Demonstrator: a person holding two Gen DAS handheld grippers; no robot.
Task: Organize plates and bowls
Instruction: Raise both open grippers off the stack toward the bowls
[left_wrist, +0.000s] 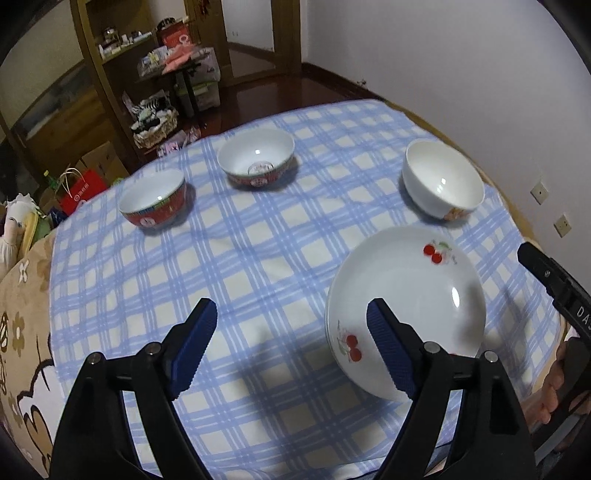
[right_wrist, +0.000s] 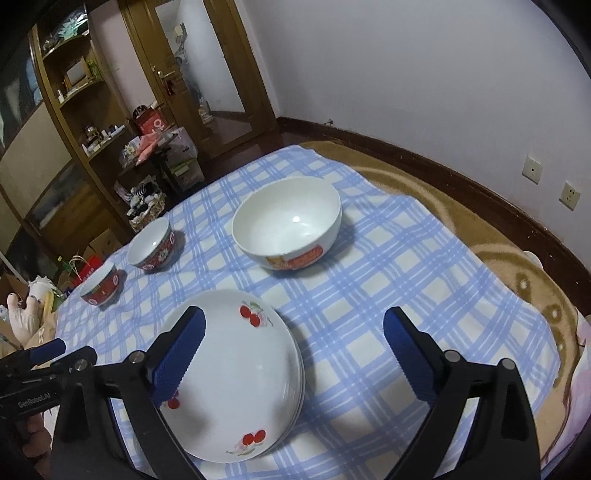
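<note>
Three Bowls, One Plate Stack, Both Claws Released

Two sets of blue ribbed pads spread wide, nothing between either pair. Left gripper (left_wrist: 291, 314) poised above bare checked cloth, its inner finger overlapping the plate stack's near rim in the left wrist view but not pressing on it. Right gripper (right_wrist: 293, 321) likewise released, straddling the stack's right edge from above, clear of the china. No earlier picture to judge any motion of the jaws.

Nearest on the blue-and-white checked tablecloth (left_wrist: 240, 266): stacked white plates (right_wrist: 236, 369), several rims visible at the stack's right side, red cherry sprigs printed on the top one. Lettering "GenRobot.AI" legible on the left tool's black body at the lower left of the right wrist view; "DA" readable on the right tool's body at the right edge of the left wrist view, remainder cut off.

Farther back, well apart from the stack: large white bowl (right_wrist: 286, 221), upright, orange-red label on its outer wall, characters too small to read. To its left, two small red-sided bowls, upright and separate: near red bowl (left_wrist: 153, 201) and far red bowl (left_wrist: 256, 158), with white medallions whose characters cannot be made out.

Beyond the table: red paper bag (left_wrist: 79, 190) on the floor, wooden shelving (left_wrist: 110, 55) crowded with boxes, print unreadable.
</note>
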